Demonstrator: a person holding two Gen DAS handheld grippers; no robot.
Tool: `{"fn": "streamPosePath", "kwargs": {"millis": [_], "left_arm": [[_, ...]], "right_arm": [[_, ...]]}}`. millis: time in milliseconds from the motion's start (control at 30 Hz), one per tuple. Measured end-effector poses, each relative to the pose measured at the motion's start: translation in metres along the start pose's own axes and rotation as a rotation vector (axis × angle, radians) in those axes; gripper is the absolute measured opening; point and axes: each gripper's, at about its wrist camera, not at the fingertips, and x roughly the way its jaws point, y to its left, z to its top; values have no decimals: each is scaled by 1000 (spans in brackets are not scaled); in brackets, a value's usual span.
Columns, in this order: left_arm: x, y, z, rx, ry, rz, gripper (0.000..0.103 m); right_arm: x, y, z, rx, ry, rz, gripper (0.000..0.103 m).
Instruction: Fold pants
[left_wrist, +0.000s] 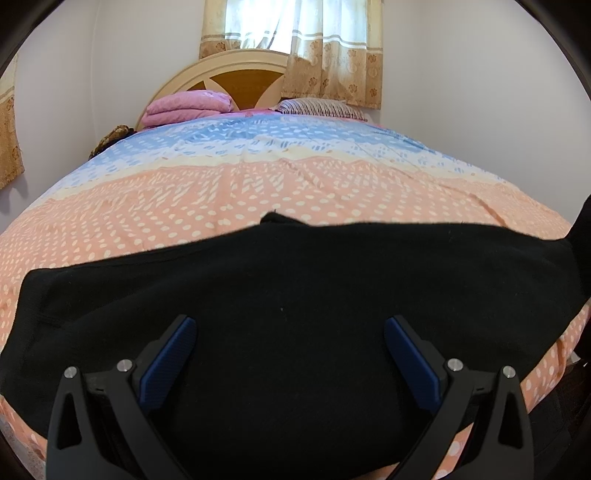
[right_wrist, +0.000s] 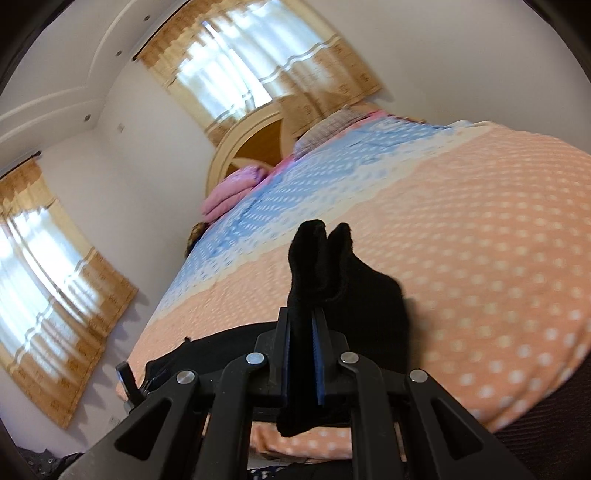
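Your black pants (left_wrist: 295, 295) lie spread across the near end of the bed (left_wrist: 258, 192), flat so they can be doubled over, with your left tongs (left_wrist: 290, 325) hanging spread and empty above them while your right tongs (right_wrist: 302, 314) pinch one lifted end.

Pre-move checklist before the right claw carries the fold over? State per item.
1. Right claw shut on pants: ok, black cloth is clamped between the pads.
2. Both layers caught: cannot tell; two folds stick out past the tips.
3. Left claw open above the pants: ok, nothing between its pads.
4. Pants flat on the bed: ok in the left view.
5. Landing area free: ok, the pink blanket lies far off by the headboard.
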Motion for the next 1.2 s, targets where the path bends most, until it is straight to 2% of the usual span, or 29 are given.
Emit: {"fn": "streamPosePath", "kwargs": {"millis": [633,767,1000,1100,1167,1200], "left_arm": [[-17,18,13,-8,-44,-75,103],[-21,21,18,-20,-55,-116,103],[-27,6,21,13,-62,-207,103],[-26,-1,22,15,-49,-249,103],[-24,-5,22,13,-36,-272,103],[-23,-7,22,16,-30,-283,103]], "right_arm": [[116,124,-19,-165,164,126,10],[154,150,-37,-213,232,140,10],[217,170,-79,-314,362,112,10],[245,165,-98,-334,471,103,13],[246,158,-101,-320,503,125,29],[239,153,-98,-303,500,163,36]]}}
